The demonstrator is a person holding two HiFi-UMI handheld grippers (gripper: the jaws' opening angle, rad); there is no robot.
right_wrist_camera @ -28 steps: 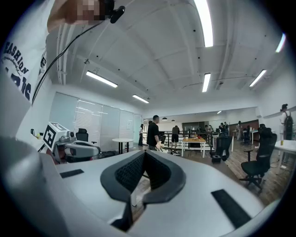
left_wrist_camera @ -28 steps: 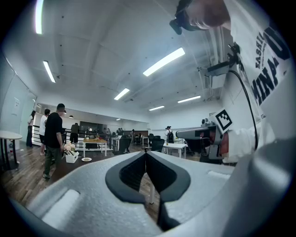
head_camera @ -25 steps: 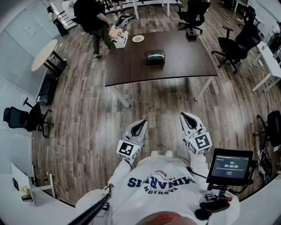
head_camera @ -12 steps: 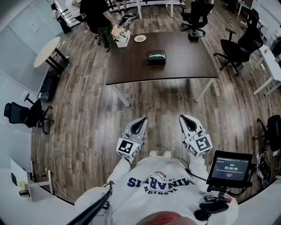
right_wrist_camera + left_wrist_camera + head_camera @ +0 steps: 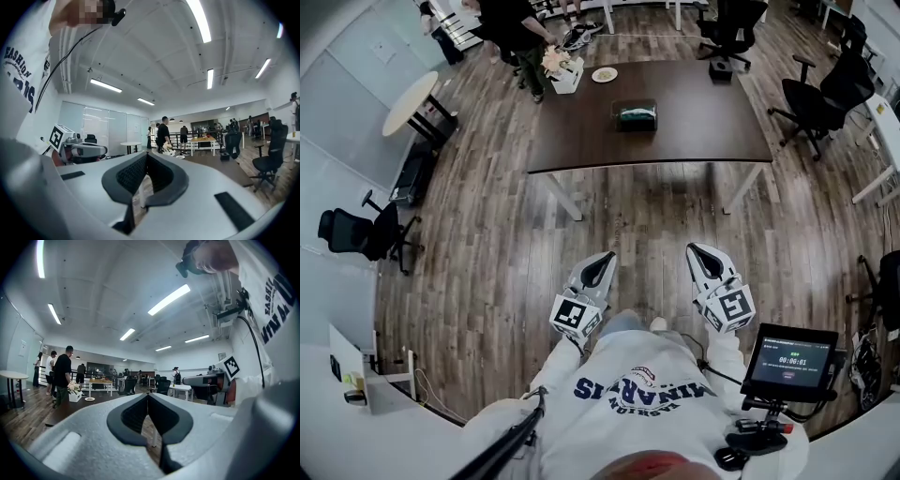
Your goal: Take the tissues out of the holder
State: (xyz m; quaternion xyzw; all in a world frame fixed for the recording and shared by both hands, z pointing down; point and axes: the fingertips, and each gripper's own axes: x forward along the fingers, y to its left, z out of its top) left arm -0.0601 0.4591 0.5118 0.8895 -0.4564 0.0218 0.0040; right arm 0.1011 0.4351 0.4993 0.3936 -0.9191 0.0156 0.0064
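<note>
Left gripper (image 5: 606, 257), right gripper (image 5: 695, 250): my jaws closed, empty. One dark box-shaped tissue holder (image 5: 635, 115) on dark-brown tabletop (image 5: 703, 127), top centre.

The bench (image 5: 703, 122) was dark brown, and the floor (image 5: 487, 244) was streaked grey-brown wood. The holder (image 5: 635, 123) was dark, with teal tissues (image 5: 635, 115) showing. The left tool (image 5: 602, 265) and right tool (image 5: 701, 258) were pale grey, with black-and-white square markers.

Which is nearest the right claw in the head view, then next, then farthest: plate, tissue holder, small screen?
1. Small screen, just right of the right claw.
2. Tissue holder, ahead on the table.
3. Plate, at its far edge.
</note>
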